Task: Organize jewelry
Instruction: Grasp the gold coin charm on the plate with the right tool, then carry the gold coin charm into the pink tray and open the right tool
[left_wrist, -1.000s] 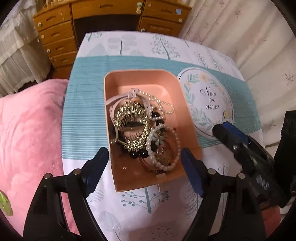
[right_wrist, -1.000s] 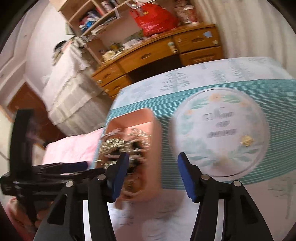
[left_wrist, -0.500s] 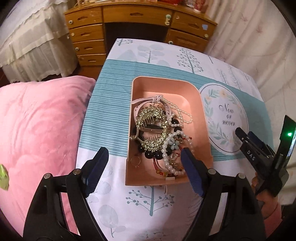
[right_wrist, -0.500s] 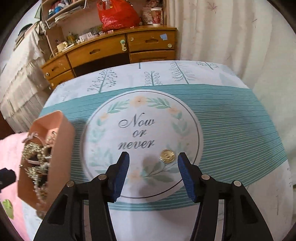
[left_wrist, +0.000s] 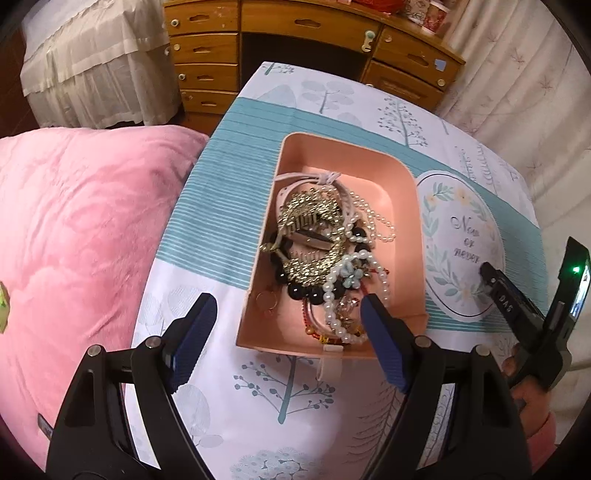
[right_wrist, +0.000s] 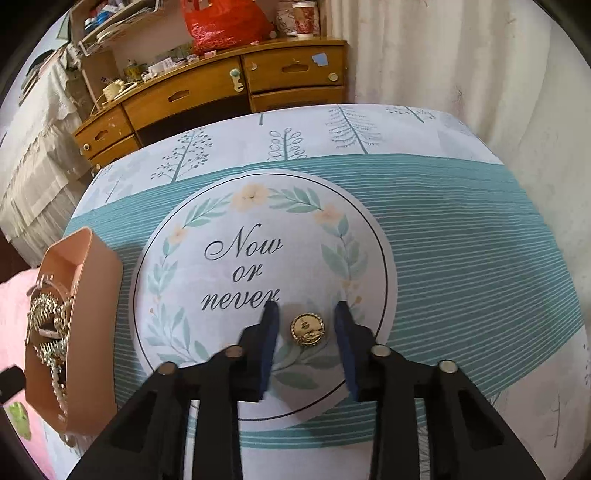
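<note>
On the far left lies a pink quilt (left_wrist: 74, 240), hard against the table's left edge. Our left gripper (left_wrist: 288, 328) hangs over the near end of the box (left_wrist: 402, 206), its jaws wide apart and clamped on nothing; the right pad sits above the box's near right corner, the left pad over bare cloth (left_wrist: 207, 206). The box holds a tangle: a gold comb (left_wrist: 310, 229), dark beads (left_wrist: 303, 291) and pearl strands (left_wrist: 343, 295) knotted together.

Right of the box is the round mat (right_wrist: 258, 229), and on its near part lies the gold button (right_wrist: 307, 329), flat and alone. Our right gripper (right_wrist: 307, 332) has come down on it: the jaws have just been closing and now flank the button left and right, with a little gap on each side, so it sits between them but is not yet pinched.

We judge the button small, light, stiff and smooth, with a low domed face. It could skate on the mat or pop out if squeezed off-centre. We would take it across its rim, pads low against the mat, then carry it left into the box, away from the tangle.
</note>
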